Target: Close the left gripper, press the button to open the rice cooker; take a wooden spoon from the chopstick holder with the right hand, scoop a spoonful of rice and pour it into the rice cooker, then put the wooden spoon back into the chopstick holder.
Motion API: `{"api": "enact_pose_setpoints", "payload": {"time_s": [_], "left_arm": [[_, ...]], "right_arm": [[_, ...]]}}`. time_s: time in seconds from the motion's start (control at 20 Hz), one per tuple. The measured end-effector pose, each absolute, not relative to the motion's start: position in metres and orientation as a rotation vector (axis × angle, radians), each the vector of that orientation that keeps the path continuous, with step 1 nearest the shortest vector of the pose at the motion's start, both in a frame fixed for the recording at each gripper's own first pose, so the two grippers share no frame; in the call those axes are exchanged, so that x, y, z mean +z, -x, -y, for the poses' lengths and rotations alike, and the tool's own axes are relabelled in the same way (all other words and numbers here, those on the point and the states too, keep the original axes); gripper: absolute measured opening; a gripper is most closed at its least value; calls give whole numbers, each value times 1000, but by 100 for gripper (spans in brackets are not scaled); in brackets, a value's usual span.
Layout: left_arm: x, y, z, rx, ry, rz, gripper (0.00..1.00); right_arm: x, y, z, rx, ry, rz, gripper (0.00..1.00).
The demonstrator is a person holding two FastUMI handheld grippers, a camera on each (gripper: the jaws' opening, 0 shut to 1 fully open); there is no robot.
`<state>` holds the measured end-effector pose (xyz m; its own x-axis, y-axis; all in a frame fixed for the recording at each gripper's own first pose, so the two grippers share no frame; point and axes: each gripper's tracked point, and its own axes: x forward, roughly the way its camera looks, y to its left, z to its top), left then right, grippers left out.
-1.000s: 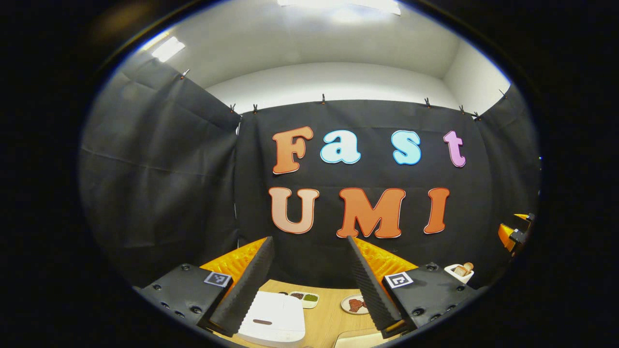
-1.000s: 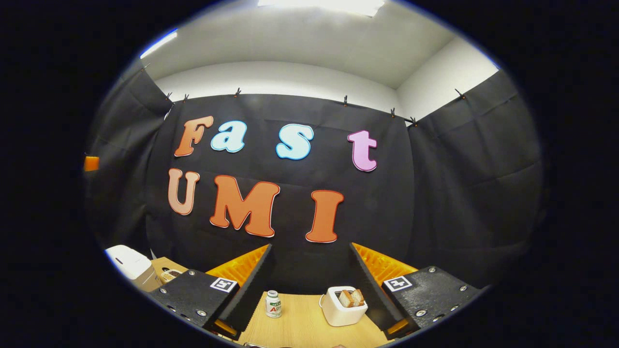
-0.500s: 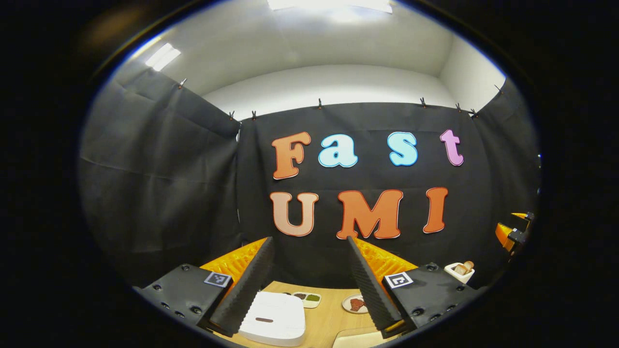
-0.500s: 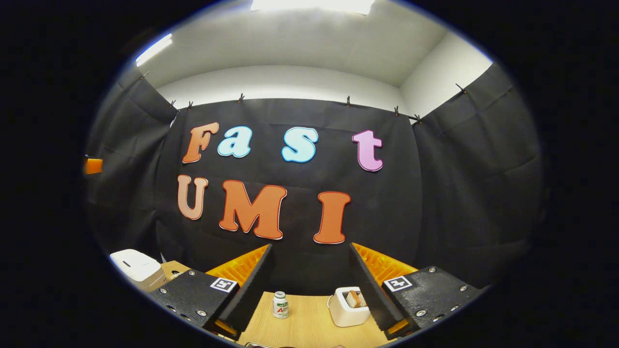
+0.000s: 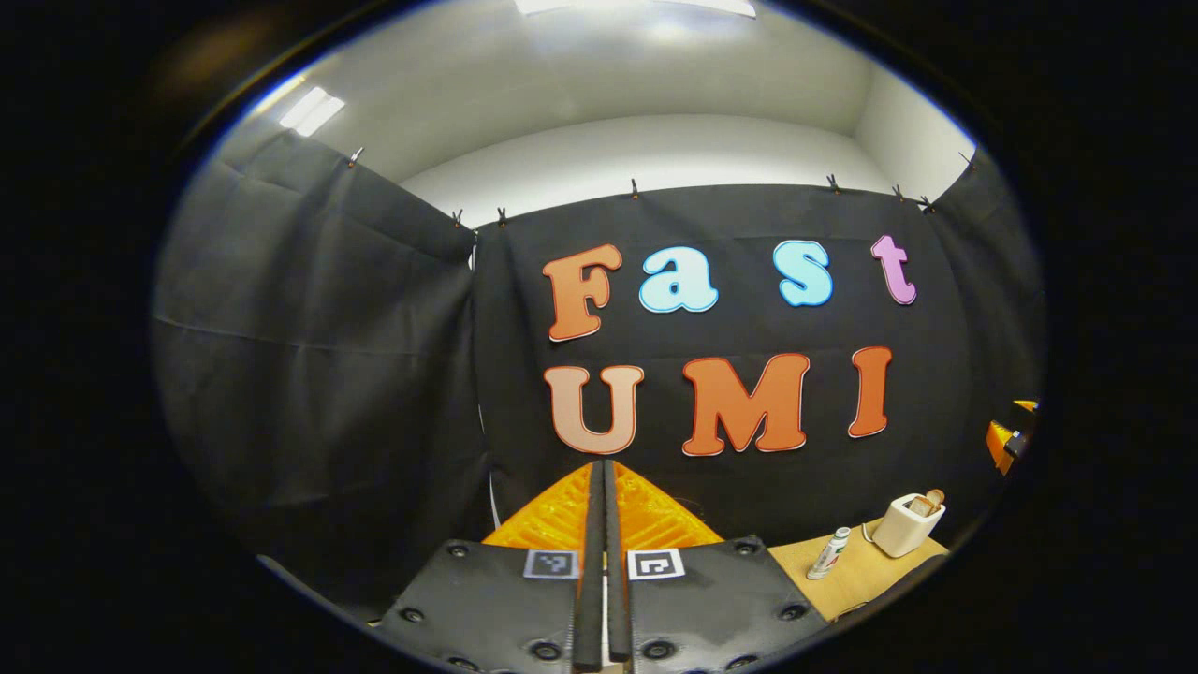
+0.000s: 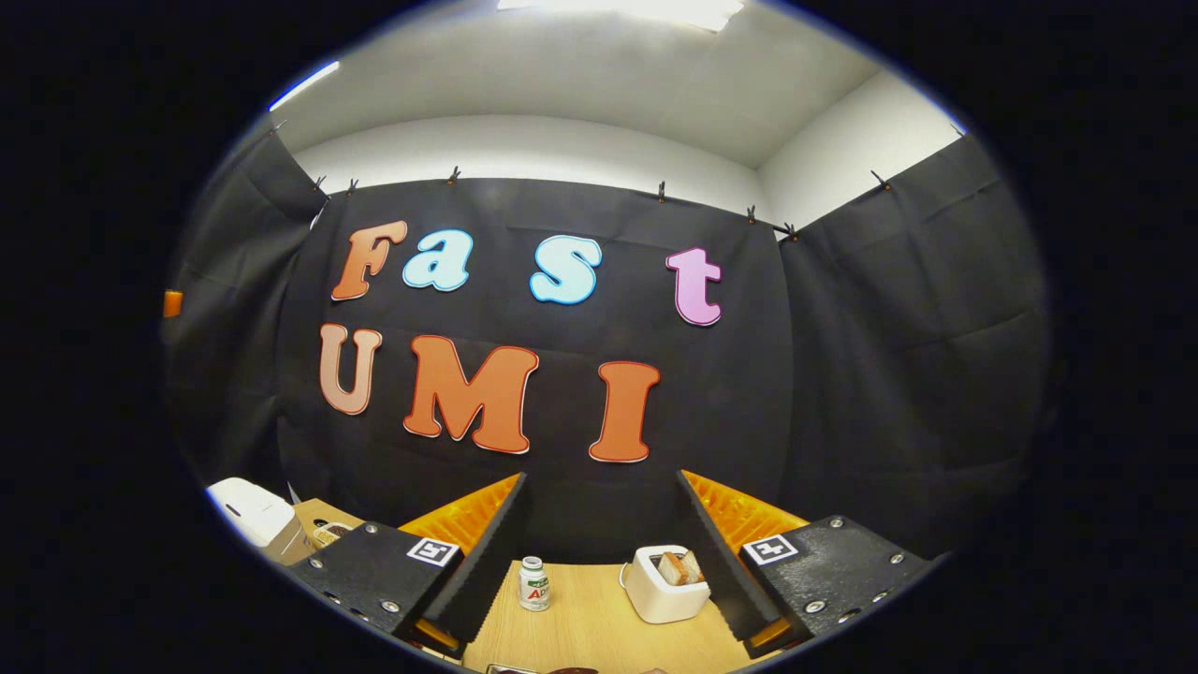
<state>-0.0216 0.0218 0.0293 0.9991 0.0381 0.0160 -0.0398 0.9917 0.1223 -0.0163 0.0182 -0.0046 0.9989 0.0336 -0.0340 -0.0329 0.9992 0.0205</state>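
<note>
In the left gripper view my left gripper (image 5: pixel 600 465) is shut, its two black pads pressed flat together with nothing between them. It points at the booth wall, and its body hides the table just in front of it. My right gripper (image 6: pixel 600 477) is open and empty, held above the wooden table (image 6: pixel 590 637). The white rice cooker (image 6: pixel 245 510) sits closed at the far left of the right gripper view, well away from the right fingers. An orange part of the right gripper (image 5: pixel 1006 440) shows at the right edge of the left gripper view.
A white toaster (image 6: pixel 660 585) with bread slices and a small white bottle (image 6: pixel 533 583) stand on the table between the right fingers. The same toaster (image 5: pixel 906 524) and bottle (image 5: pixel 830 552) appear at the lower right of the left gripper view. Black cloth walls close the booth.
The left gripper has gone from open to shut, and its closed fingers now cover the rice cooker and plates seen between them before. The right gripper stays open, barely moved.
</note>
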Motion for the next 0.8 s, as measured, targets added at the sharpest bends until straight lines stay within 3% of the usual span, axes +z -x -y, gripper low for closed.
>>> {"api": "enact_pose_setpoints", "payload": {"time_s": [0.3,0.8], "left_arm": [[-24,-8,-50,-1,-76,-166,4],[-185,-31,-107,33,121,-670,4]], "right_arm": [[-8,26,-35,1,9,-61,95],[-43,38,-42,-37,77,-170,95]]}}
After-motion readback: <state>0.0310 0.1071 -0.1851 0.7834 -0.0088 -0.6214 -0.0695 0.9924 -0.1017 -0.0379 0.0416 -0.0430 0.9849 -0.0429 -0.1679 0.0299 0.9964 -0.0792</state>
